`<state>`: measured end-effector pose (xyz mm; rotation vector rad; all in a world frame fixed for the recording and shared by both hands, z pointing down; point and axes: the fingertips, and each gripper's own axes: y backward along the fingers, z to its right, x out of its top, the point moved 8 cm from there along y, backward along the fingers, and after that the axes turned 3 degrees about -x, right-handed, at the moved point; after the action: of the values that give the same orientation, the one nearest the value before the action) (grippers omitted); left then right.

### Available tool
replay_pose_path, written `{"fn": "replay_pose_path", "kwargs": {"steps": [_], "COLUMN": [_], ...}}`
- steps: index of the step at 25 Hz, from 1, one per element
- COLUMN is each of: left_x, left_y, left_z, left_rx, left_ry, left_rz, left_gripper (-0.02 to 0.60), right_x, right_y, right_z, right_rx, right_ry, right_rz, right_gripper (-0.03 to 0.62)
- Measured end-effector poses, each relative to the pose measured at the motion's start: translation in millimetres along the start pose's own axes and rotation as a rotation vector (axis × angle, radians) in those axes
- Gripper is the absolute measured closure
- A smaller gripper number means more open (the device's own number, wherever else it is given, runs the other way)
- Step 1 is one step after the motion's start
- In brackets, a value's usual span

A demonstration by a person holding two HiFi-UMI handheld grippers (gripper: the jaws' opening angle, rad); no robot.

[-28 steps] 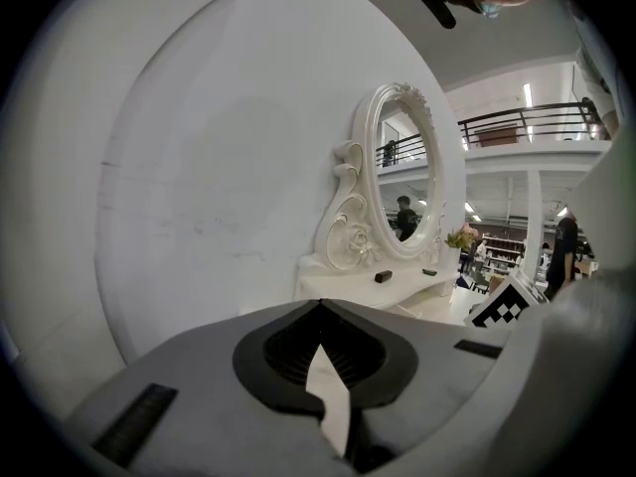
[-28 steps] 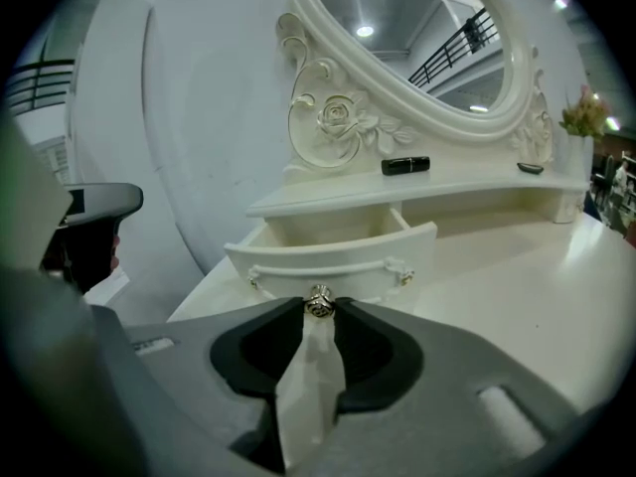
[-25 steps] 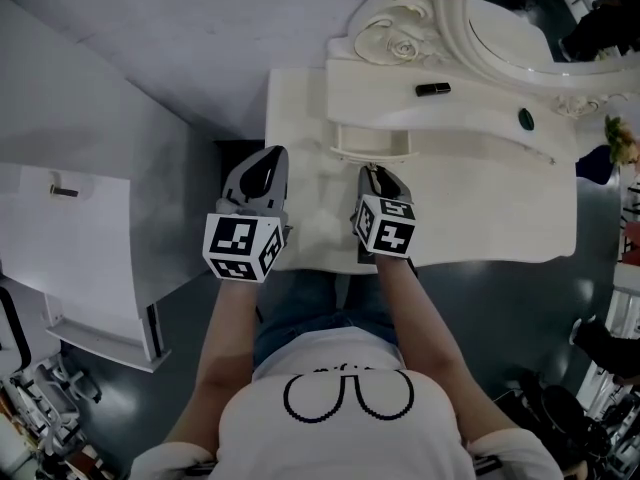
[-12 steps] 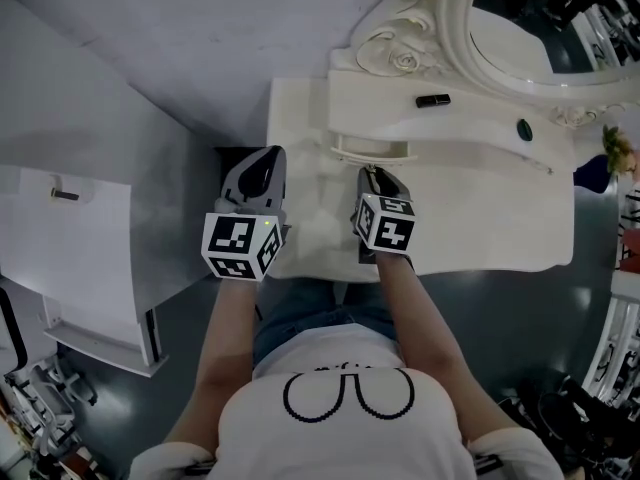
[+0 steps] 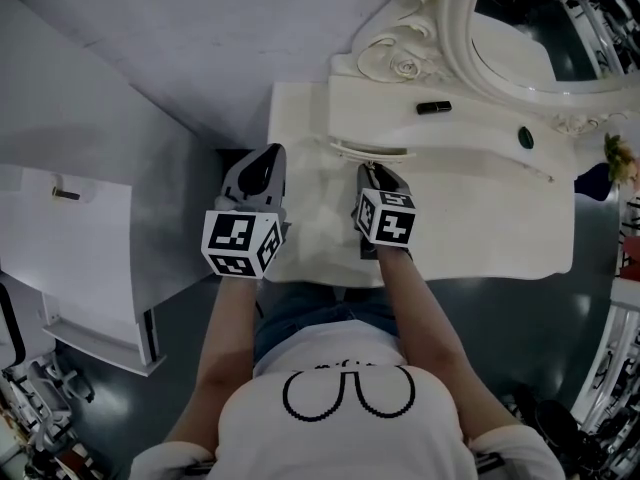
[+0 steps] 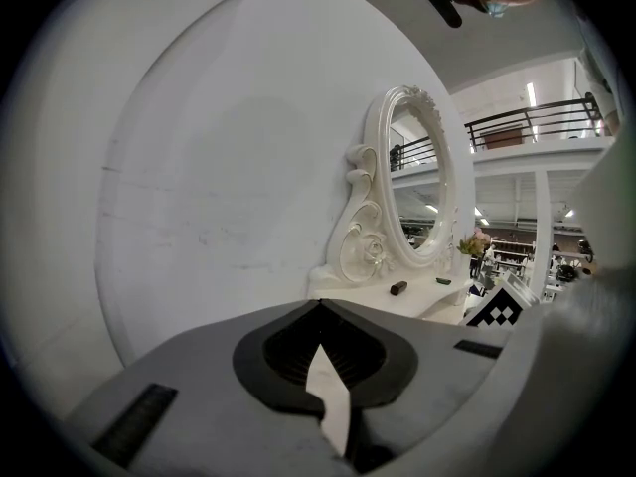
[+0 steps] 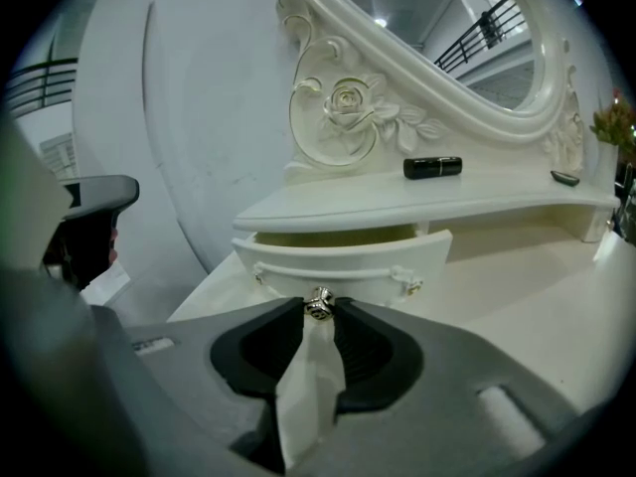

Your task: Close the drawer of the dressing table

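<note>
Drawer (image 7: 343, 256) slid further in, right tongs (image 7: 318, 309) clamped on its knob (image 7: 319, 304), left tongs (image 6: 320, 304) together.

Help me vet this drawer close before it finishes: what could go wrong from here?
1. The right gripper pinches the small knob only with the tips of its fingers, so it may slip off.
2. The drawer is ajar; a hard shove could jolt the black tube on the shelf above.
</note>
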<state>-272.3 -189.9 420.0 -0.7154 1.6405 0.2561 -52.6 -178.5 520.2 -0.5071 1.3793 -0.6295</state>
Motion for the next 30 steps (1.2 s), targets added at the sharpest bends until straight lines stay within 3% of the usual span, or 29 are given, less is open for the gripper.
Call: {"fn": "replay_pose_path", "kwargs": {"steps": [22,23,25,26,30], "left_x": [4,4,3,3,2], "left_y": [2,2,3,3,4], "left_z": [-6,-5,-3,-1,6], "left_rx": [0.071,0.072,0.071,0.068,0.062], "left_ry": [0.014,0.015,0.018,0.020,0.025], "left_rz": [0.022,0.021,0.017,0.014,0.010], "left_gripper": [0.583,0.583,0.583,0.583,0.583], "right_x": [25,25,24,23,21], "right_y": [-23,-23,-22,-20,-10], "right_z": [9,8,6,5,6], "right_rx": [0.036,0.053,0.088,0.097,0.109], "right_ry": [0.047,0.038,0.024,0.025,0.046], "right_rz": [-0.005,-0.007,-0.011,-0.011,-0.004], "right_gripper": [0.499,0.485,0.358,0.326,0.281]}}
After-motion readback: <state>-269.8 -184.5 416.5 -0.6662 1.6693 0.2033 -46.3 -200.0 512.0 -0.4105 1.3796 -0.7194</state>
